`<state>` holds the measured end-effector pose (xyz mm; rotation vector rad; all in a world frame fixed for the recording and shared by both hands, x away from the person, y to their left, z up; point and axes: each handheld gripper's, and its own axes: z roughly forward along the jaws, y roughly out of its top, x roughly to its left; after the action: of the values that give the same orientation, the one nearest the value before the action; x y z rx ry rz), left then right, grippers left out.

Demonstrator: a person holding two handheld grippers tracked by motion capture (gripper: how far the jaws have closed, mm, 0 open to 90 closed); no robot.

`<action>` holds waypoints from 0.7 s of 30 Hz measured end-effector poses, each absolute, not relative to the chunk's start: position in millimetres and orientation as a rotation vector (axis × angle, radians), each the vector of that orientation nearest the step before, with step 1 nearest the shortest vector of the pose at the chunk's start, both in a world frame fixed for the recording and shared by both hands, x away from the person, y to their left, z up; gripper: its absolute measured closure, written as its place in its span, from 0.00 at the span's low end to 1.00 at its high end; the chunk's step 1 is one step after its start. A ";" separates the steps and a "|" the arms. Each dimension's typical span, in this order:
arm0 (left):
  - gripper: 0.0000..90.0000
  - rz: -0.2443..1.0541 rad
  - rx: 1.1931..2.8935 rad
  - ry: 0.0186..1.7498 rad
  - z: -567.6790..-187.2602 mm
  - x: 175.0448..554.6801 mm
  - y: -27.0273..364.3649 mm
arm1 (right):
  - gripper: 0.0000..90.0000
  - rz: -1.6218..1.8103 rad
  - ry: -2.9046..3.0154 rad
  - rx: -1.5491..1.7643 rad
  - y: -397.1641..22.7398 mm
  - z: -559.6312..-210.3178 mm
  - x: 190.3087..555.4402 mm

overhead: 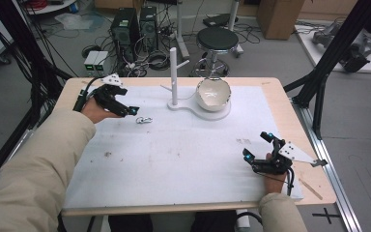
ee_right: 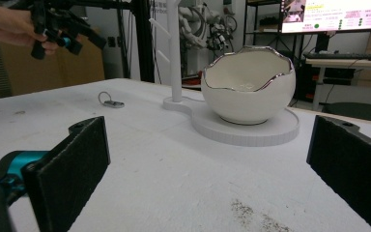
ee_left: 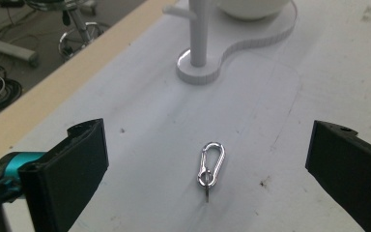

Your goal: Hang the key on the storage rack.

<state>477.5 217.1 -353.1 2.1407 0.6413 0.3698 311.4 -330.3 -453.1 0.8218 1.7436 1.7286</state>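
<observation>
left gripper (overhead: 134,110) jaws wide apart, hovering over carabiner (ee_left: 211,164) | carabiner flat on white mat (overhead: 174,154), near stand (overhead: 174,77) | step: approach to grasp | next: lower, straddle clip, close | right gripper (overhead: 257,147) open, idle

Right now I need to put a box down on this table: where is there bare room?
The white mat is bare between the carabiner and the right tool. It is crowded at the far edge: white stand, bowl, left tool.

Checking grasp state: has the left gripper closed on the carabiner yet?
No, the left gripper is wide open, and the carabiner lies untouched on the table.
</observation>
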 end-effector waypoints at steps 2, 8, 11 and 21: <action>0.02 0.344 2.175 0.644 -362.2 482.0 212.5 | 0.01 1.731 1.745 0.821 -330.3 -453.0 311.2; 0.02 0.311 2.251 0.658 -381.6 490.6 204.2 | 0.01 1.729 1.735 0.805 -330.9 -453.1 312.2; 0.02 0.288 2.293 0.672 -388.9 493.9 203.2 | 0.01 1.729 1.734 0.806 -330.9 -453.1 312.2; 0.03 0.240 2.384 0.707 -407.2 498.4 199.4 | 0.01 1.729 1.736 0.806 -331.0 -453.0 312.1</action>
<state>498.4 199.4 -407.2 2.3837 0.7072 0.2395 312.1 -331.0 -453.0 0.8060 1.7361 1.7288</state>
